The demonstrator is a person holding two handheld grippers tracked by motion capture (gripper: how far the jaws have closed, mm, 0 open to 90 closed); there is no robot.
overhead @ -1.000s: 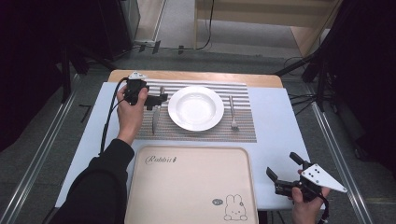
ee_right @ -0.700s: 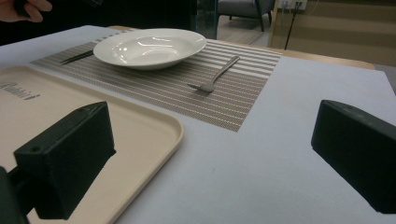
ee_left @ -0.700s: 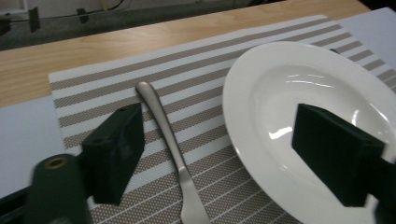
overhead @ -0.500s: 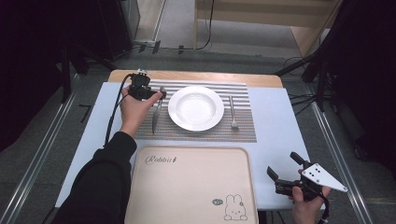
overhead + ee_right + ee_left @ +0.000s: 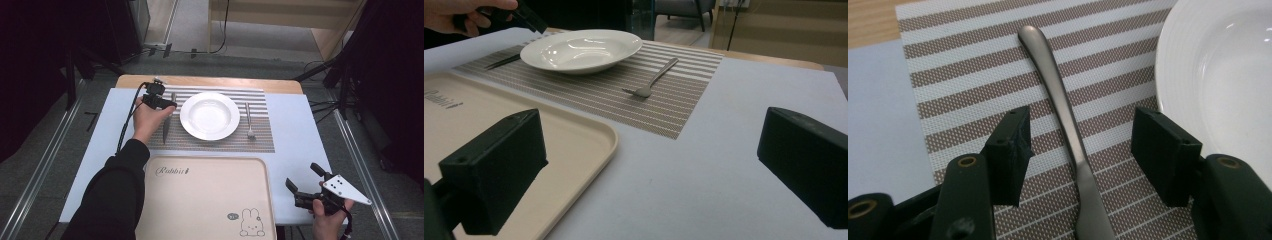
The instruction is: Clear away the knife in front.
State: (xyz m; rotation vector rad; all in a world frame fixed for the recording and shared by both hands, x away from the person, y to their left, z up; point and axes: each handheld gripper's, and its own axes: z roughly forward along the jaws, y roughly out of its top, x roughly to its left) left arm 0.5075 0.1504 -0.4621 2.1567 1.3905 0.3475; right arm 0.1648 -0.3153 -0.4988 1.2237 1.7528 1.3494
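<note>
Closing in on the knife, I have my left gripper low over its handle, just left of the white plate. Its jaws have just been closing, the knife between them, untouched. Next I squeeze and lift. My right gripper waits, jaws wide, well apart from the plate.

The high camera sits above my side, looking forward and down over the whole tabletop. My left tongs' camera looks almost straight down, very close on the knife and striped mat. My right tongs' camera looks low across the tabletop. All three share the white plate.
</note>
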